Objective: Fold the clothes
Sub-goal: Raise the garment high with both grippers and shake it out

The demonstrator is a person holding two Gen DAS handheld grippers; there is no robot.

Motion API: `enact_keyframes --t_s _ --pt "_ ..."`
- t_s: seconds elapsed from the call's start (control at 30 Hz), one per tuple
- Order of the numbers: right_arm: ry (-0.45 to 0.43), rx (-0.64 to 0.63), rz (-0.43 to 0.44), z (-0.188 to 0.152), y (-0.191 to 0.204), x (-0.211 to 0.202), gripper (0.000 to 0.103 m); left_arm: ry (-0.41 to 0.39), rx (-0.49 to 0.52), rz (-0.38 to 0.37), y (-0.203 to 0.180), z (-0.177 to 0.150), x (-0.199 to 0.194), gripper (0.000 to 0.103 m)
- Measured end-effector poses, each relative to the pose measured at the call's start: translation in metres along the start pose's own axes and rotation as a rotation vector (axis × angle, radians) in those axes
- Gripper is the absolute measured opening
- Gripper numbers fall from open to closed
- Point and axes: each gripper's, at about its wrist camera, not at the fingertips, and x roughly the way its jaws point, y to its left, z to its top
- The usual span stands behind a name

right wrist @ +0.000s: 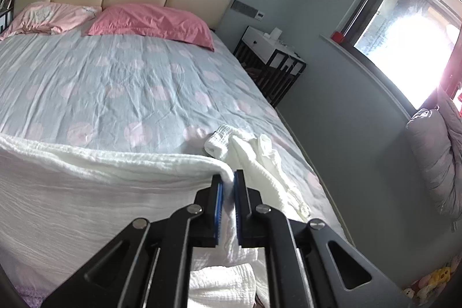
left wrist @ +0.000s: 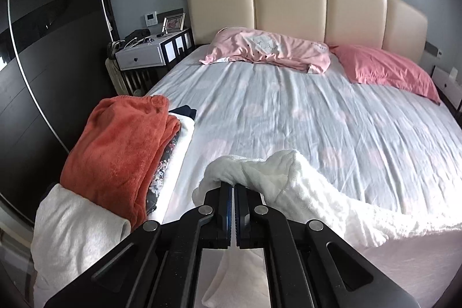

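A white textured garment (left wrist: pixel 332 192) lies across the near end of the bed (left wrist: pixel 288 111). My left gripper (left wrist: pixel 234 186) is shut on a bunched edge of it, with cloth hanging below the fingers. In the right wrist view the same white garment (right wrist: pixel 101 178) stretches to the left as a taut sheet. My right gripper (right wrist: pixel 228 178) is shut on its edge, with cloth pinched between the blue pads. A loose sleeve (right wrist: pixel 260 155) lies crumpled on the bed just past the right gripper.
A pile of clothes with an orange fleece (left wrist: pixel 115 146) on top and a grey-white piece (left wrist: pixel 75 230) sits at the bed's left edge. Pink pillows (left wrist: pixel 387 68) lie by the headboard. A nightstand (left wrist: pixel 150 51) stands on the left, another (right wrist: pixel 274 54) on the right near the window (right wrist: pixel 410 39).
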Motion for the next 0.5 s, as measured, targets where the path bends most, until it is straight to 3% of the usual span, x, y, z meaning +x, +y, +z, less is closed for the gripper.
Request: enact_keyframes --t_s 0.27,0.5 --pt "0.043 -0.077 -0.002 0.064 0.074 0.109 0.007 0.044 0.072 0.145 -0.029 0.041 0.085 0.002" --pt "0.056 -0.135 -0.035 0.117 0.141 0.190 0.007 0.112 0.128 0.218 -0.057 0.064 0.172 0.002"
